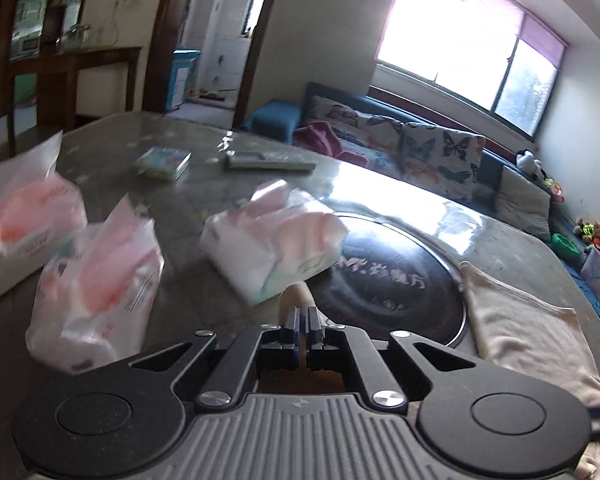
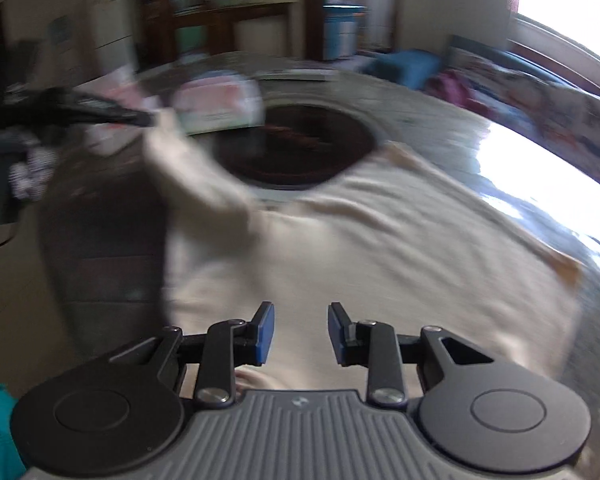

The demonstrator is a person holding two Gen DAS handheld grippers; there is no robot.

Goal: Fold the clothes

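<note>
I am looking over a glossy grey-green stone worktop [image 1: 112, 152] with a round black inset disc ringed in metal [image 1: 396, 276] at its middle. Behind it stands a room with a bright wide window [image 1: 468, 48], a dark blue sofa with butterfly-print cushions [image 1: 440, 148] along the worktop's far right side, an open doorway [image 1: 220, 32] and dark wooden shelving [image 1: 40, 40] at the far left.

My left claw [image 1: 300, 316] is pressed together on a corner of the cream cotton garment [image 2: 380, 240]; a tab of cloth pokes up past the tips, and the right wrist view shows a strip of it stretched up to that claw at the worktop's left side. The rest of the garment lies spread on the near right part of the worktop, its far edge overlapping the disc's rim.

My right claw [image 2: 301, 334] hangs over the garment's near part with its blue pads [image 2: 266, 334] apart and nothing between them.

Three soft plastic packs of white and pink tissues [image 1: 276, 236] sit on the left half of the worktop, one touching the disc's left rim. Toward the far edge lie a small green box [image 1: 164, 162] and a grey remote control [image 1: 270, 162]. Both views are smeared, the right one heavily.
</note>
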